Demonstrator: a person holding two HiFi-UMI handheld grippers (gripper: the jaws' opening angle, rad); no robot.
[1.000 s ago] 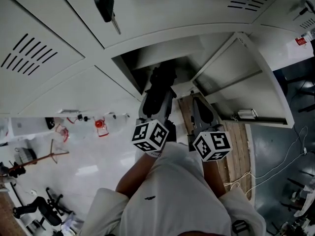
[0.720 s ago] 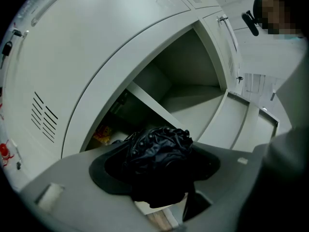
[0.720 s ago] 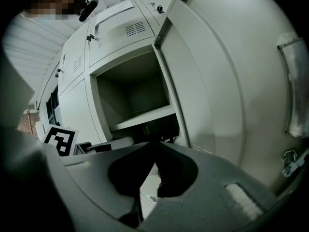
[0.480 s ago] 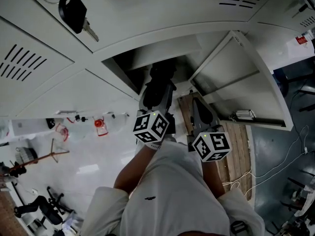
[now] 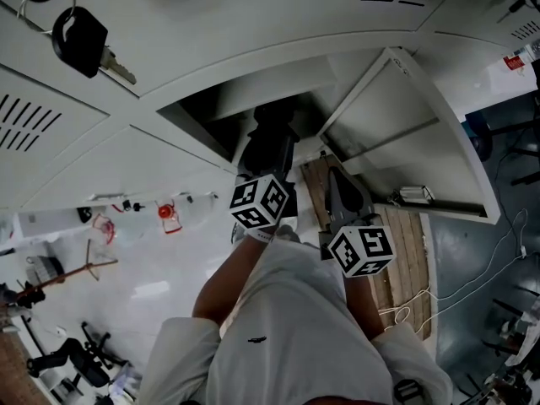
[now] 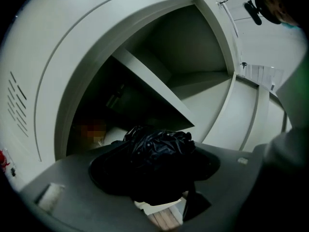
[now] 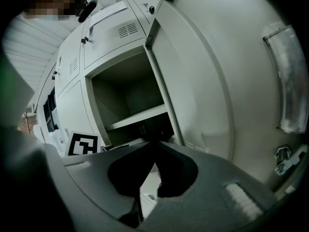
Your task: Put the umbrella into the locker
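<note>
A black folded umbrella (image 5: 273,129) sticks forward from my left gripper (image 5: 267,165), which is shut on it. The umbrella's far end lies at the mouth of the open locker compartment (image 5: 211,108). In the left gripper view the crumpled black umbrella fabric (image 6: 157,151) fills the space between the jaws, with the locker's inner shelf (image 6: 154,88) beyond. My right gripper (image 5: 337,184) hangs lower and to the right, beside the open locker door (image 5: 413,142). Its jaws meet at their tips (image 7: 154,146) with nothing between them.
A black-headed key (image 5: 80,40) hangs from a closed locker door at the upper left. Closed vented doors (image 5: 51,116) flank the compartment. A wooden board (image 5: 409,243) and loose cables (image 5: 472,285) lie on the floor at the right.
My left gripper has pushed the umbrella forward toward the locker opening. The right gripper has stayed put. The key has slid leftward in the head view as the head turned.
</note>
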